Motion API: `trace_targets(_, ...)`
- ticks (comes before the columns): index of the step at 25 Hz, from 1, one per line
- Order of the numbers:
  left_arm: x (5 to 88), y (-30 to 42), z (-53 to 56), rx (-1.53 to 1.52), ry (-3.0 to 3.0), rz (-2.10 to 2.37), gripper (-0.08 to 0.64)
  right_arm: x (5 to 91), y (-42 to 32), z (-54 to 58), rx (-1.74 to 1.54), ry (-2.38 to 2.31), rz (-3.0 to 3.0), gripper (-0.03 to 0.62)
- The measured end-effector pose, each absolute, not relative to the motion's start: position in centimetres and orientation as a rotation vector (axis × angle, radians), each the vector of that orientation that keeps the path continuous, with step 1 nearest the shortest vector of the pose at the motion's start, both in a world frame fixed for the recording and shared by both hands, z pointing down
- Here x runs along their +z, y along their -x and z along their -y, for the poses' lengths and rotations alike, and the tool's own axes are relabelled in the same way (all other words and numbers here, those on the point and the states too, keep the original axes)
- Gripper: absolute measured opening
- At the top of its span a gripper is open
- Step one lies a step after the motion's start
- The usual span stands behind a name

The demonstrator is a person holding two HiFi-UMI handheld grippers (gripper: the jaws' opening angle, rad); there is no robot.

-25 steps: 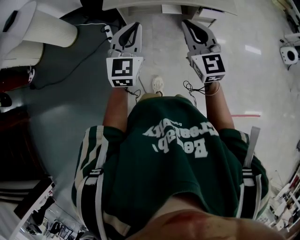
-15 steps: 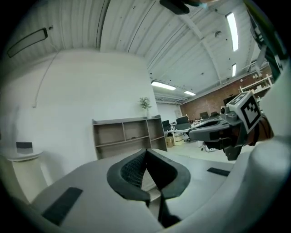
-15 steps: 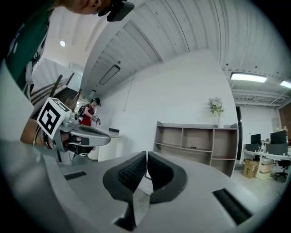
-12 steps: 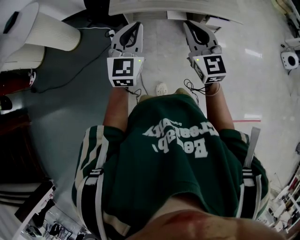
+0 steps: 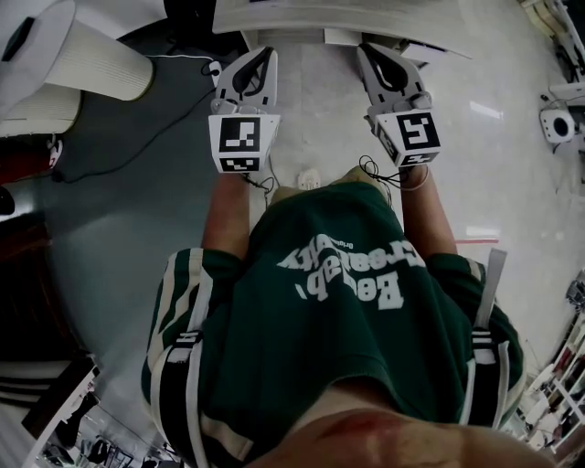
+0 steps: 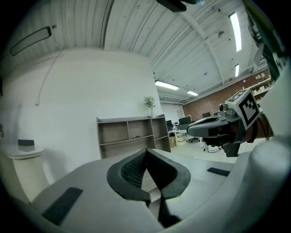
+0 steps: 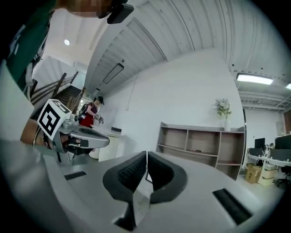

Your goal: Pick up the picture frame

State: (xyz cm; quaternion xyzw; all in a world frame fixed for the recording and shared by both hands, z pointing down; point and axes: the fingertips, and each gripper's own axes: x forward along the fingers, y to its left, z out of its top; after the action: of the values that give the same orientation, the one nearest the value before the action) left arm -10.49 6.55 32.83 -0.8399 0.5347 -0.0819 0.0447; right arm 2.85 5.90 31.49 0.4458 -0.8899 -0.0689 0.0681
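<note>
I cannot make out a picture frame in any view. In the head view my left gripper (image 5: 260, 55) and right gripper (image 5: 372, 49) are held out side by side, level, over a pale floor, their tips just short of a white furniture edge (image 5: 311, 16). Both point at a grey open shelf unit (image 6: 132, 134) (image 7: 200, 145) against a white wall, with a small potted plant (image 6: 149, 102) (image 7: 223, 109) on top. The left gripper (image 6: 146, 152) has its pads together with nothing between them. The right gripper (image 7: 147, 155) is likewise shut and empty.
A white ribbed cylinder (image 5: 101, 64) lies at the upper left beside a grey mat (image 5: 119, 201) crossed by a cable (image 5: 137, 128). A white device (image 5: 558, 123) sits on the floor at right. A person in red (image 7: 91, 113) stands far off by a counter.
Both grippers and the person have moved a little forward, so the white furniture edge at the top sits nearer the tips. The jaws look the same.
</note>
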Motion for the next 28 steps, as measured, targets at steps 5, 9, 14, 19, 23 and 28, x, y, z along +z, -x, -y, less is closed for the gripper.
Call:
trace_targets(5,33.3,10.7,-6.1,-0.249,2.570,-1.645,0.018,32.5,-2.7,-6.0,-0.166,-1.321,2.639,0.034)
trace_targets(9,33.6,10.4,-5.0,-0.267,2.577,-1.647,0.018,33.3,-2.4,-5.3,-0.175,-1.295,2.678,0.034)
trace_targets(14,33.8,11.3,-4.3,-0.303,2.577,-1.649,0.018,33.3,-1.1,-4.4,-0.165,-1.285,2.702,0.034)
trace_targets(19,34.6,11.3,-2.0,-0.345,2.553,-1.682,0.018,34.1,-0.7,-1.6,-0.160,-1.245,2.736,0.034)
trace_targets(23,34.6,12.9,-0.1,-0.374,2.530,-1.726,0.018,34.0,0.9,0.7,-0.152,-1.196,2.758,0.034)
trace_targets(28,33.9,13.6,2.6,-0.382,2.500,-1.786,0.018,33.2,1.2,4.7,-0.143,-1.154,2.784,0.034)
